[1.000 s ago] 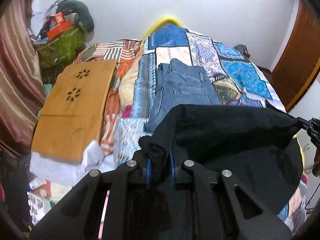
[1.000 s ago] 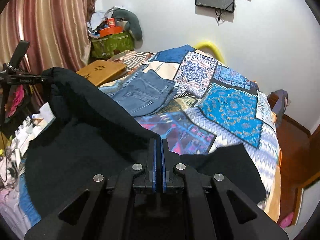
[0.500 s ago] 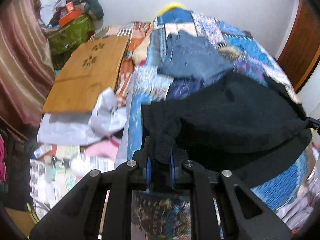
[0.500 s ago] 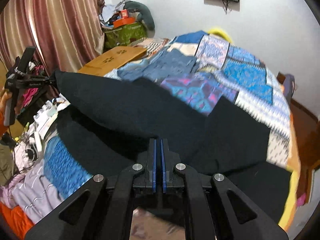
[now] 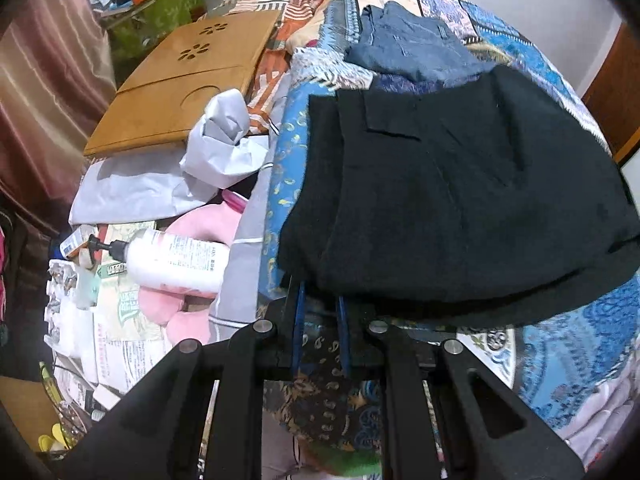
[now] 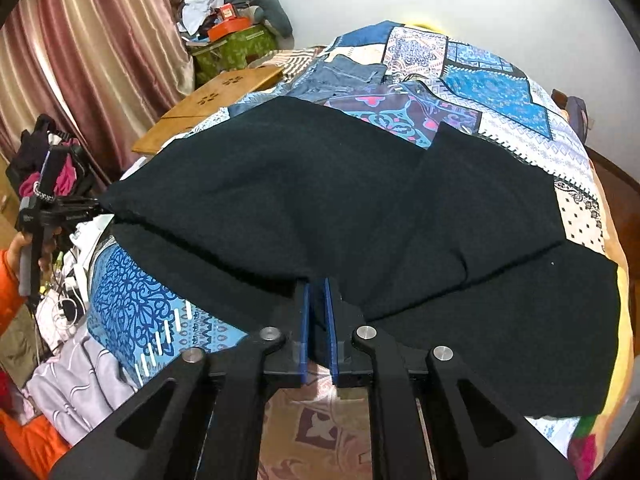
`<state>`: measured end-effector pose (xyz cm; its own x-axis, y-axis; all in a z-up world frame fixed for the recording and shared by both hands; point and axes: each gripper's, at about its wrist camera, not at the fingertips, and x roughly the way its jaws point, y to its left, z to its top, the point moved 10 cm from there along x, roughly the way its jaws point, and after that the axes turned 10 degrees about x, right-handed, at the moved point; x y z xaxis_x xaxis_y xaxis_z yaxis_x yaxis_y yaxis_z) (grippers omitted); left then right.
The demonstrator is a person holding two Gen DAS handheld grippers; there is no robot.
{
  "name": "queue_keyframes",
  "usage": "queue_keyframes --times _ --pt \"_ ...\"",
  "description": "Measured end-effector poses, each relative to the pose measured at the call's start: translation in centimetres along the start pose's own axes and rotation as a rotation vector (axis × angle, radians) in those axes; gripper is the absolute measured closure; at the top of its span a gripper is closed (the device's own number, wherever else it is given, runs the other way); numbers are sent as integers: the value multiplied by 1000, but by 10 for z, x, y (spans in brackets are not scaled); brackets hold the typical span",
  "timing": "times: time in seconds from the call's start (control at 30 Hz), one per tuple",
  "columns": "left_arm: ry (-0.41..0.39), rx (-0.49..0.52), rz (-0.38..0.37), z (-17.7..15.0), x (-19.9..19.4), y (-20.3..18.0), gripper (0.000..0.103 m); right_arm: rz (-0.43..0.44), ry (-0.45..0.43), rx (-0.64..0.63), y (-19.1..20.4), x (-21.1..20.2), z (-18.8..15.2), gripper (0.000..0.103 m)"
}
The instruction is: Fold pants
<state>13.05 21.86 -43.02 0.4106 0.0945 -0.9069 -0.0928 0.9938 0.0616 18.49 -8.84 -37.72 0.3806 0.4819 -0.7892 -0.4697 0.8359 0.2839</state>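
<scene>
Black pants [image 5: 460,184] lie folded double on the patchwork bedspread [image 5: 580,344], their near edge hanging over the bed's side. My left gripper [image 5: 320,292] is shut on the near left corner of the cloth. In the right wrist view the pants [image 6: 320,184] spread flat in two overlapping layers. My right gripper [image 6: 318,292] has the near edge between its blue pads, and its jaws are opening slightly. The left gripper [image 6: 92,206] shows at the far left, pinching the cloth's pointed corner, with a hand [image 6: 20,248] on its grip.
Folded blue jeans [image 5: 408,48] lie farther up the bed. Left of the bed are a wooden lap tray [image 5: 188,80], crumpled white paper [image 5: 220,148], a white pump bottle [image 5: 172,260] and a pink cushion [image 5: 192,224]. Curtains [image 6: 80,60] hang beyond, beside a green box [image 6: 236,48].
Both grippers came down and toward the bed's near edge, laying the lifted black cloth flat over its lower layer. The right pads have parted a little.
</scene>
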Motion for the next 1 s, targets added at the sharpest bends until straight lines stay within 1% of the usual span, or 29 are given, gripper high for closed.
queue_keyframes --times 0.1,0.13,0.17,0.2,0.23,0.27,0.33,0.4,0.43,0.47,0.5,0.57,0.63,0.7,0.83,0.9,1.0 --pt "-16 -71 -32 7 -23 5 89 14 18 12 -2 -8 1 92" --pt "-29 -82 -31 11 -30 6 89 18 14 15 -4 -12 2 89" --pt "-56 -87 -26 19 -41 5 88 15 8 18 -6 -16 4 81" --pt "-77 -84 -19 26 -49 4 87 6 0 22 -9 -20 6 77" --pt "-91 -80 -13 32 -54 3 87 -5 -15 28 -14 -26 10 70" --pt "-108 -71 -3 41 -61 1 86 -8 -27 33 -17 -30 14 69" --pt "-144 -51 4 61 -71 -7 80 -13 -59 51 -25 -41 24 69" --pt "-171 -36 -1 80 -75 -16 65 -27 -85 65 -32 -49 35 66" --pt "-183 -25 0 89 -75 -21 62 -37 -104 70 -36 -53 42 62" --pt "-195 -12 3 100 -75 -27 61 -49 -121 72 -40 -55 51 59" --pt "-203 1 0 109 -74 -33 61 -61 -134 75 -45 -56 57 58" --pt "-206 24 -14 128 -67 -48 60 -74 -148 90 -54 -55 70 57" --pt "-206 35 -32 145 -58 -61 58 -75 -148 105 -62 -48 82 57" --pt "-210 43 -46 162 -48 -72 53 -86 -137 114 -69 -37 93 57" --pt "-212 85 -56 190 -26 -97 50 -101 -112 102 -85 -7 115 57" --pt "-208 110 -65 203 -15 -110 47 -103 -101 105 -92 5 124 57" --pt "-207 154 -59 217 1 -127 43 -116 -58 105 -106 35 138 57"
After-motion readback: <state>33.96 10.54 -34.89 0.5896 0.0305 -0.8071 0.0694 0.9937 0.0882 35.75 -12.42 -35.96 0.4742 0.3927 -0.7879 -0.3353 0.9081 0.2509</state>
